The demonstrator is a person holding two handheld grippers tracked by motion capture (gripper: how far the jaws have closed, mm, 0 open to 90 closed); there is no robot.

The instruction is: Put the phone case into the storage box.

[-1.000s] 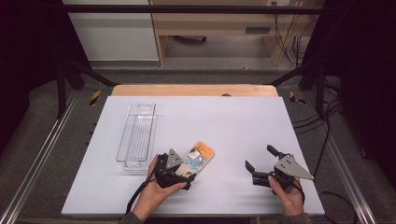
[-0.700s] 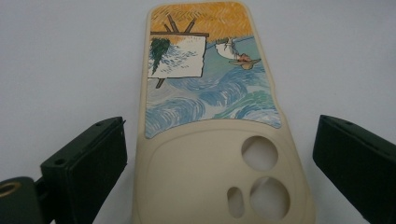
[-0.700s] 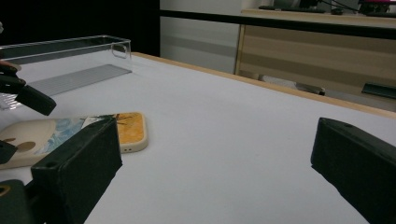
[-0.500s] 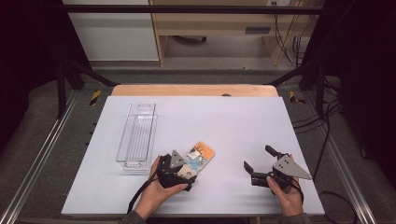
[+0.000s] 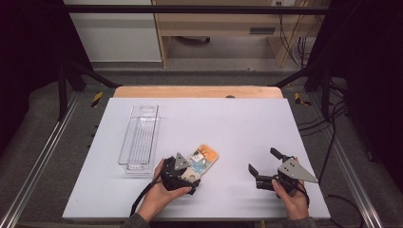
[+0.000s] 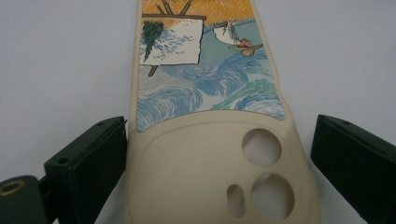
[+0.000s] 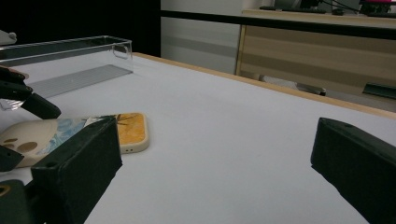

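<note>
Cream-coloured silicone frames the painted phone case (image 6: 210, 154) lying flat, back up, on the white table (image 5: 237, 123) — its camera cut-outs nearest the lens of the left gripper view and its blue-and-orange artwork running away from it. The left gripper (image 5: 183, 175) straddles that near end with its jaws spread, one black jaw close against the case's edge and the other standing apart from the opposite edge; nothing is pinched yet. The person's left hand (image 5: 159, 192) comes in from the near table edge, wrist low and the tool angled forward over the case.

A clean pickup, by this reading, calls for centring the case between the jaws before closing, and closing gently, since the soft rim looks likely to flex or skid on the smooth surface.

To the right, well apart, the right gripper (image 5: 266, 166) hangs just above the table, jaws wide and empty, pointing toward the case. Farther back and to the left — near the case but not touching it — sits a long clear plastic tray (image 5: 139, 137), empty. Beyond it runs the table's wooden far edge (image 5: 199, 91).
</note>
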